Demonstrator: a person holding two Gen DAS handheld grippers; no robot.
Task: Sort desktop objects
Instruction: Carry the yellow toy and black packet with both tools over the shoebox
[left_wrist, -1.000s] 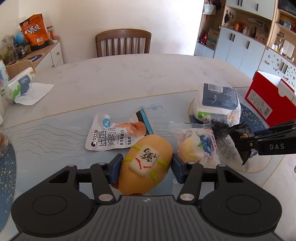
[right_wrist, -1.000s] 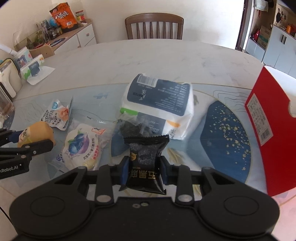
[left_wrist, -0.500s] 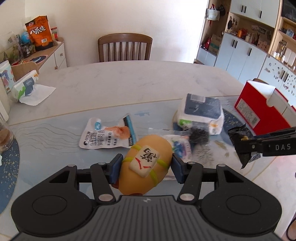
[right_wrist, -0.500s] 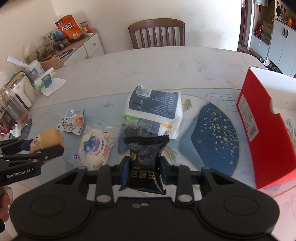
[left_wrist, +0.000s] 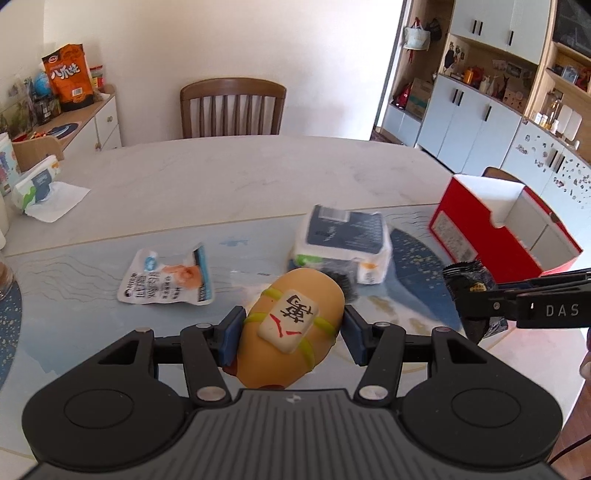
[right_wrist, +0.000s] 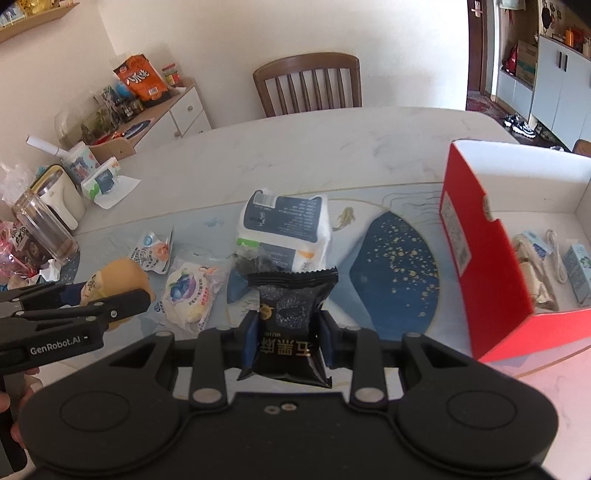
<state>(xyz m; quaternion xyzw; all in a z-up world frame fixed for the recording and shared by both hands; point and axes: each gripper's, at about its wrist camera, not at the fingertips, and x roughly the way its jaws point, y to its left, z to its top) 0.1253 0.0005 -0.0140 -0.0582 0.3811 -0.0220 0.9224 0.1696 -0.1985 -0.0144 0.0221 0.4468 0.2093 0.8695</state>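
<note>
Grippers (left_wrist: 291, 328) (right_wrist: 288, 341) tilted downward, both loaded

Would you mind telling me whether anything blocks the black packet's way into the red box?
Nothing visible does: the right gripper holds the black packet above the table, and only bare mat lies before the red box.
</note>
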